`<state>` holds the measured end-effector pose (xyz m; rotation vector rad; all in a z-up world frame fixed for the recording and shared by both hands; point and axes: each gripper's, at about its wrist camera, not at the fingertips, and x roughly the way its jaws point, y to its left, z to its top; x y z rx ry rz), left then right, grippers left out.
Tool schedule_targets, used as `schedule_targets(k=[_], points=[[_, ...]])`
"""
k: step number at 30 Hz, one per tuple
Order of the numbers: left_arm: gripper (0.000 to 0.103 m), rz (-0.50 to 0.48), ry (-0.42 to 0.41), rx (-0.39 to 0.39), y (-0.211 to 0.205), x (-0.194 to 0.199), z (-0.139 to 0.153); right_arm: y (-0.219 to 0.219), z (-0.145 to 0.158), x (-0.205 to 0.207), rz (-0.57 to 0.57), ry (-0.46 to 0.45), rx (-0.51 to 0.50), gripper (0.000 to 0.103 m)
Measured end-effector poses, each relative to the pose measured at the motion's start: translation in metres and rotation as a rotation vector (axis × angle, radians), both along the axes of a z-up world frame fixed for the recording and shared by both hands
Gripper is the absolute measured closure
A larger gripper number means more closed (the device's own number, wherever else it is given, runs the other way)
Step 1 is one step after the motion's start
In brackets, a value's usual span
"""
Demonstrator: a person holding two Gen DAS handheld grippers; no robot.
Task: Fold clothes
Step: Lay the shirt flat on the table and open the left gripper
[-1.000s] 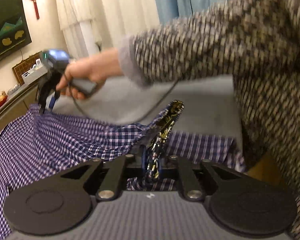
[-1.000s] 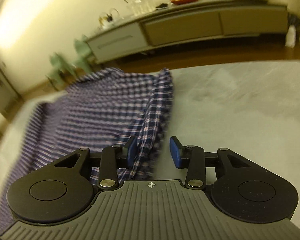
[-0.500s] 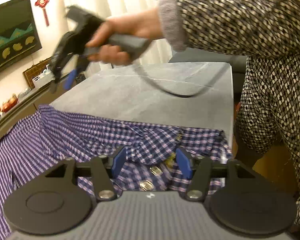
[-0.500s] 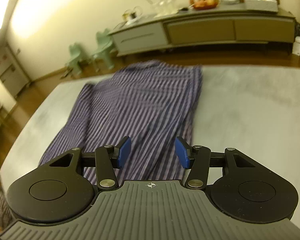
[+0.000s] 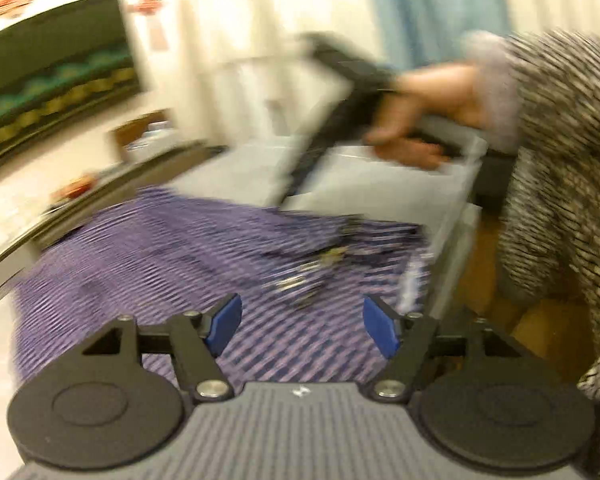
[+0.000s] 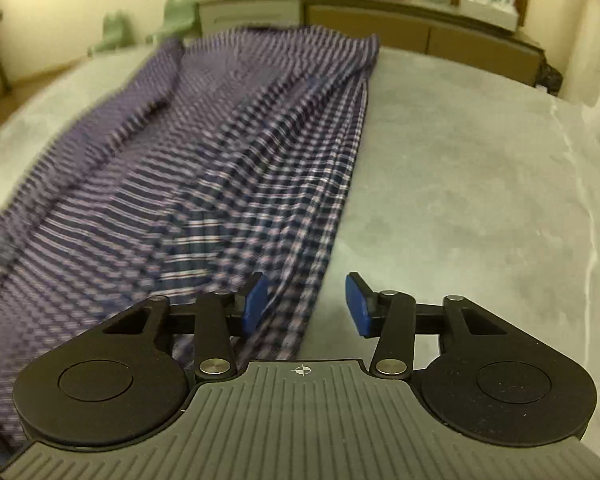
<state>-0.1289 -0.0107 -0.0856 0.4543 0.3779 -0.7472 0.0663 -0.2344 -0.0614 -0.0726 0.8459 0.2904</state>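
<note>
Motion blur smears the shirt (image 5: 188, 256) and the hand (image 5: 428, 116) in the left view; the shirt's near end is cut off at the right view's left edge.

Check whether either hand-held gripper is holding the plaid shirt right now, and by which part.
Nothing is held. The left hand-held gripper and the right hand-held gripper are both open above the plaid shirt, which lies on the table.

Both tools are sporting the same look: left tool (image 5: 302, 326) and right tool (image 6: 307, 307) have blue pads (image 6: 254, 305), black linkage arms with silver screws (image 6: 218, 367), round black discs, ribbed grey bodies. Upper right, the person's hand (image 5: 428, 108) is showing bare skin, wearing a black-and-white knit sleeve (image 5: 564, 92).
</note>
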Motion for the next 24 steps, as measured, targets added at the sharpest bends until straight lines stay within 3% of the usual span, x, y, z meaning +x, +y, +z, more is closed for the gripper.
schedule_targets(k=[2, 4, 6, 11, 13, 16, 18, 19, 20, 21, 22, 24], points=[[0.034, 0.098, -0.035, -0.009, 0.032, -0.010, 0.005, -0.008, 0.007, -0.025, -0.002, -0.026, 0.047, 0.035], [0.030, 0.126, -0.089, 0.062, 0.052, -0.027, 0.005, -0.012, 0.013, -0.048, 0.001, -0.059, 0.071, 0.029], [0.025, 0.090, -0.113, 0.173, 0.060, -0.045, -0.006, -0.009, 0.014, -0.071, 0.055, -0.083, 0.043, 0.023], [0.025, -0.033, -0.220, 0.443, 0.045, -0.079, -0.049, 0.038, 0.014, -0.123, 0.386, -0.090, -0.161, 0.003], [0.024, -0.042, -0.271, 0.506, 0.039, -0.081, -0.060, 0.040, 0.011, -0.125, 0.369, -0.062, -0.182, 0.003], [0.024, -0.007, -0.315, 0.560, 0.036, -0.071, -0.071, 0.018, 0.005, -0.112, 0.212, -0.014, -0.095, 0.004], [0.026, 0.014, -0.344, 0.602, 0.034, -0.063, -0.080, 0.005, -0.005, -0.100, 0.124, 0.060, -0.024, 0.015], [0.042, 0.015, -0.345, 0.622, 0.034, -0.059, -0.083, 0.001, -0.010, -0.096, 0.098, 0.091, -0.001, 0.019], [0.070, 0.015, -0.345, 0.640, 0.033, -0.055, -0.086, 0.000, -0.011, -0.099, 0.099, 0.079, 0.001, 0.023], [0.075, 0.011, -0.315, 0.621, 0.035, -0.053, -0.081, 0.001, -0.011, -0.101, 0.112, 0.073, -0.004, 0.029], [0.079, 0.007, -0.286, 0.602, 0.037, -0.050, -0.076, 0.003, -0.009, -0.107, 0.132, 0.066, 0.002, 0.054], [0.086, -0.009, -0.240, 0.568, 0.040, -0.048, -0.068, 0.007, -0.006, -0.116, 0.158, 0.054, 0.010, 0.082]])
